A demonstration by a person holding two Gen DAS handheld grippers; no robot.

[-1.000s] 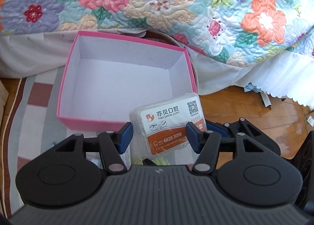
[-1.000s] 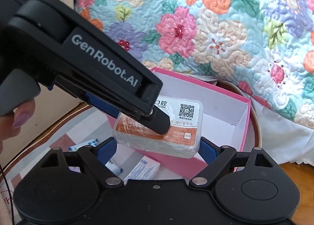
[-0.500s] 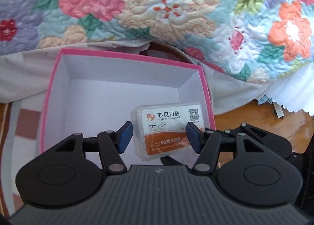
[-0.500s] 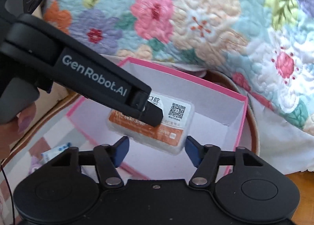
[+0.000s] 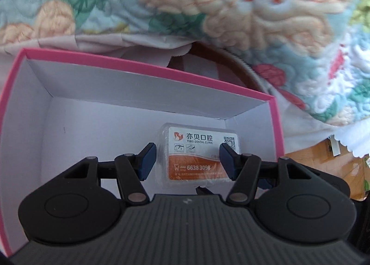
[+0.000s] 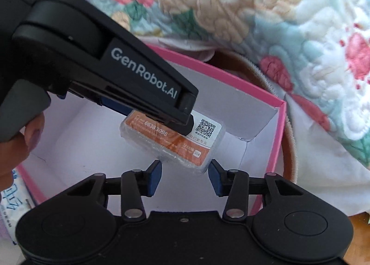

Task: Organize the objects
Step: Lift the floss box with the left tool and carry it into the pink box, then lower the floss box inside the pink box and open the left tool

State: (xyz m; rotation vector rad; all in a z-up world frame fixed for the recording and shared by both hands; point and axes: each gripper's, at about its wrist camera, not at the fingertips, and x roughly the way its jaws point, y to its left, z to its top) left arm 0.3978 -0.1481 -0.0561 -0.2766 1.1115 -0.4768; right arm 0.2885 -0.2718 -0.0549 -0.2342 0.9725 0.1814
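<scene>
A clear plastic case with an orange and white dental clinic label [image 5: 198,156] sits between the blue pads of my left gripper [image 5: 187,159], which is shut on it. The case hangs inside the pink box with white inner walls [image 5: 138,66], close above the floor near the right back corner. In the right wrist view the left gripper [image 6: 182,123] comes in from the upper left, gripping the case [image 6: 175,142] over the pink box [image 6: 231,79]. My right gripper [image 6: 185,174] is just below the case. Its jaws are closing and its pads touch nothing.
A floral quilt [image 5: 254,10] and white bed skirt [image 6: 319,172] hang right behind the box. A brown round rim [image 6: 289,140] curves behind its far right corner. Wood floor [image 5: 323,160] shows at the right. A blue and white packet [image 6: 9,197] lies outside the box, lower left.
Both grippers have moved forward and down over the pink box. The case, still held by the left gripper, is now inside the box. The right jaws have narrowed.
</scene>
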